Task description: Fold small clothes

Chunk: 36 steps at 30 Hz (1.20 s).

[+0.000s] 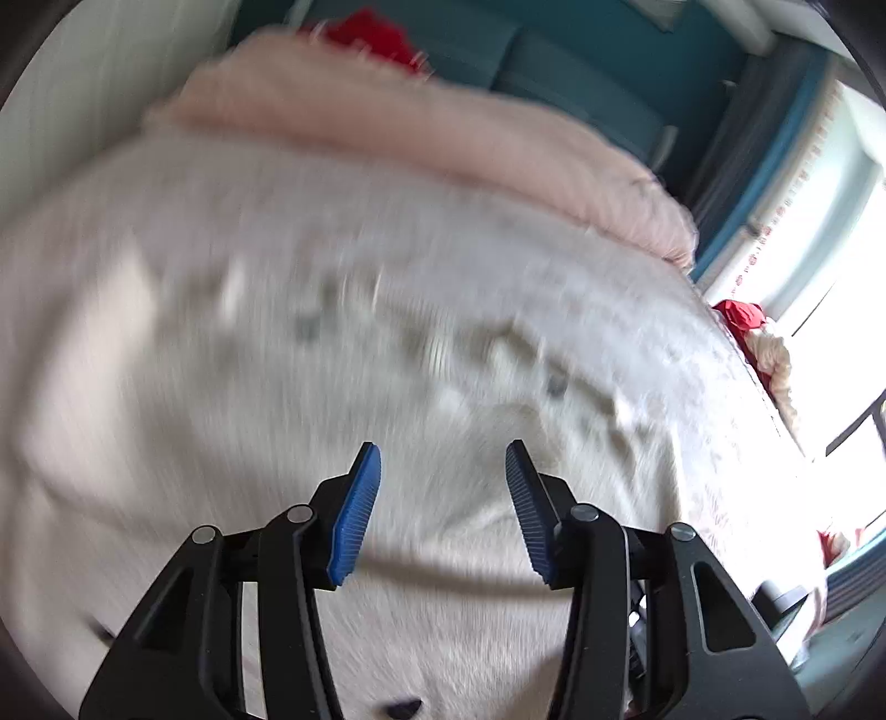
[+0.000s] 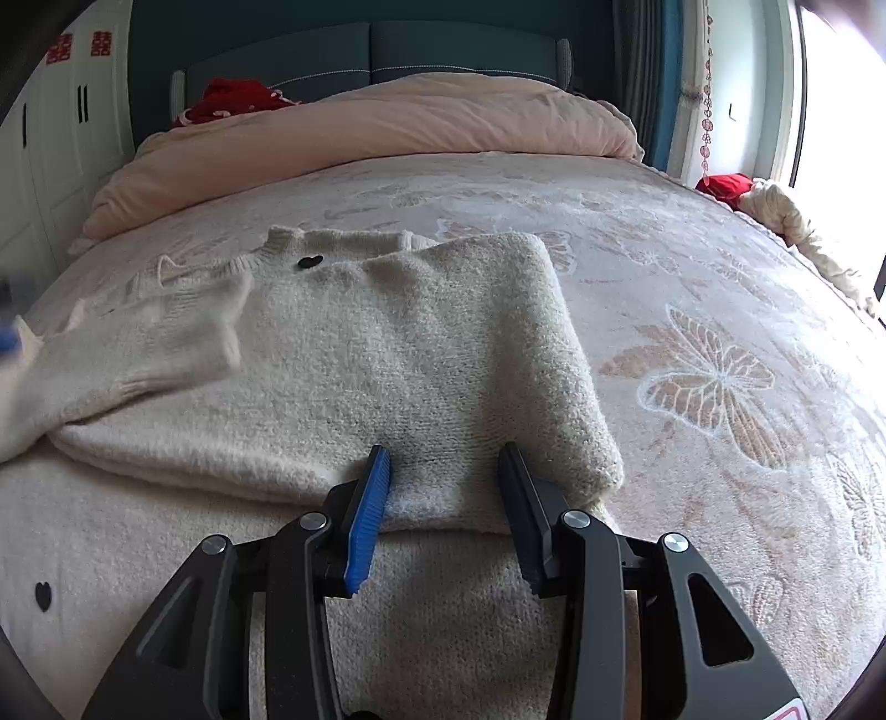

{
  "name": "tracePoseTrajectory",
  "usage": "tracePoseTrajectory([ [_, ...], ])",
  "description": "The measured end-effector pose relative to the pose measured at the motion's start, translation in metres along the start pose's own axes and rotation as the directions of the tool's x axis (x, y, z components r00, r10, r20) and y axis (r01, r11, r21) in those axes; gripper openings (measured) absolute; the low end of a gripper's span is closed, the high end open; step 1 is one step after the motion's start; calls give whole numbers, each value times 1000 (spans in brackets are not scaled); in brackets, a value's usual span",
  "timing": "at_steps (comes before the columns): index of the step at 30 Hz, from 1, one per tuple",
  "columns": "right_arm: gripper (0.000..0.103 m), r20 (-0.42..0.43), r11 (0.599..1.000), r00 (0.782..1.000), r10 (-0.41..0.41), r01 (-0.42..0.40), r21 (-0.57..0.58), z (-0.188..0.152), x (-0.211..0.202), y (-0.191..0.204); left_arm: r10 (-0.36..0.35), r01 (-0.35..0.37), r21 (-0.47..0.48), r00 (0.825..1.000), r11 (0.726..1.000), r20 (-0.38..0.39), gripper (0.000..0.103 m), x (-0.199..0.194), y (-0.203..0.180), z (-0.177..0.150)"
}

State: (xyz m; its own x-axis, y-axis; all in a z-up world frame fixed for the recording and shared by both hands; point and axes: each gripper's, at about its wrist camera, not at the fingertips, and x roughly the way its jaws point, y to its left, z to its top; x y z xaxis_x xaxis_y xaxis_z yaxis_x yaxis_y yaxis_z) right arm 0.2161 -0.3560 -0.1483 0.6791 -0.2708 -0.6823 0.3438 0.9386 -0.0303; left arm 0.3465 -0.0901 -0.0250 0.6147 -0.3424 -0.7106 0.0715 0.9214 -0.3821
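Bedroom scene: a bed (image 2: 692, 232) with a butterfly-pattern cover serves as the work surface, with a pink duvet (image 2: 421, 122) bunched toward the teal headboard (image 2: 360, 50).

A cream knit sweater (image 2: 387, 343) with small black heart marks is laid across the bed, near the front edge. Its right side is already folded inward over the body, and one sleeve (image 2: 144, 338) is draped across the left part.

Right hand-held gripper (image 2: 443, 471): jaws are spread wide and nothing is gripped; the lower corner of the folded panel lies between the fingers, just beyond the tips. Contact cannot be confirmed.

Left hand-held gripper (image 1: 443, 465): jaws are also spread wide and empty, held over pale fabric.

Risks, as judged:
- Fuzzy, thick knit: if only the top layer is pinched, the fold would be peeled open rather than carried.
- The bed cover is close in tone and texture; it could be caught with the hem if the grip goes too deep.
- The loose sleeve could be dragged out of line by any pull on the body.

View differences: the fold lines, collar, sleeve and heart marks are resolved only by the right wrist view. The left wrist view is heavily motion-blurred; the sweater cannot be separated from the cover there, though more of the window side is shown.
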Motion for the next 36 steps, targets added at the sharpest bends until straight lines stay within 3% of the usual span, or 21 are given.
tracePoseTrajectory([
  [2, 40, 1, 1000, 1000, 15, -15, 12, 0, 0, -2, -5, 3, -65, 1000, 998, -24, 49, 3, 21, -23],
  [6, 40, -2, 998, 999, 49, -49, 32, 4, -5, -6, 66, -60, -110, 996, 992, 51, 64, -19, 73, -55],
  [7, 43, 6, 997, 998, 62, -62, 37, 6, -9, -7, 101, -92, -113, 992, 989, 76, 67, -36, 90, -68],
  [8, 55, 26, 996, 997, 78, -79, 42, 8, -17, -8, 127, -115, -126, 988, 985, 88, 72, -43, 106, -75],
  [9, 61, 63, 994, 993, 96, -99, 46, 11, -29, -6, 130, -115, -145, 987, 983, 93, 72, -48, 118, -79],
  [12, 78, 126, 979, 975, 184, -194, 67, 22, -49, 6, -13, 48, -250, 990, 967, 141, 72, -68, 159, -93],
  [14, 82, 51, 964, 966, 255, -258, 66, 39, -37, 28, 6, 27, -232, 990, 972, 139, 73, -66, 154, -92],
  [17, 82, -91, 921, 922, 376, -361, 147, 58, 2, 59, 50, -31, -161, 992, 987, 119, 80, -62, 137, -88],
  [19, 82, -140, 893, 894, 425, -389, 226, 61, 27, 70, 25, 4, -204, 990, 979, 139, 81, -70, 142, -83],
  [21, 83, -180, 879, 881, 437, -376, 294, 59, 47, 78, 8, 46, -313, 986, 949, 169, 85, -78, 158, -76],
  [22, 80, -168, 880, 889, 425, -362, 308, 60, 50, 81, -5, 78, -395, 983, 915, 183, 86, -79, 174, -69],
  [24, 37, -159, 872, 887, 434, -368, 324, 66, 53, 85, -20, 124, -538, 980, 834, 196, 86, -73, 207, -55],
  [25, 10, -182, 857, 869, 461, -382, 346, 69, 58, 88, -27, 146, -587, 978, 796, 206, 85, -70, 218, -48],
  [27, 9, -162, 834, 854, 494, -413, 367, 76, 55, 92, -37, 194, -659, 969, 727, 244, 82, -68, 235, -31],
  [29, 9, -132, 837, 854, 503, -444, 319, 93, 43, 99, -74, 245, -685, 960, 686, 269, 73, -61, 242, -10],
  [31, 9, -115, 837, 847, 520, -478, 266, 113, 30, 111, -141, 270, -734, 962, 623, 234, 67, -44, 248, 4],
  [32, 9, -107, 837, 845, 524, -488, 248, 121, 26, 116, -160, 271, -768, 963, 581, 218, 58, -35, 250, 7],
  [34, 9, -72, 829, 838, 540, -516, 218, 143, 13, 122, -154, 253, -812, 967, 526, 202, 44, -28, 253, 11],
  [35, 8, -19, 819, 834, 552, -538, 199, 159, -3, 121, -135, 243, -816, 970, 525, 203, 35, -27, 253, 15],
  [36, 8, 23, 811, 829, 559, -552, 191, 169, -15, 117, -98, 229, -808, 973, 542, 209, 28, -30, 251, 21],
])
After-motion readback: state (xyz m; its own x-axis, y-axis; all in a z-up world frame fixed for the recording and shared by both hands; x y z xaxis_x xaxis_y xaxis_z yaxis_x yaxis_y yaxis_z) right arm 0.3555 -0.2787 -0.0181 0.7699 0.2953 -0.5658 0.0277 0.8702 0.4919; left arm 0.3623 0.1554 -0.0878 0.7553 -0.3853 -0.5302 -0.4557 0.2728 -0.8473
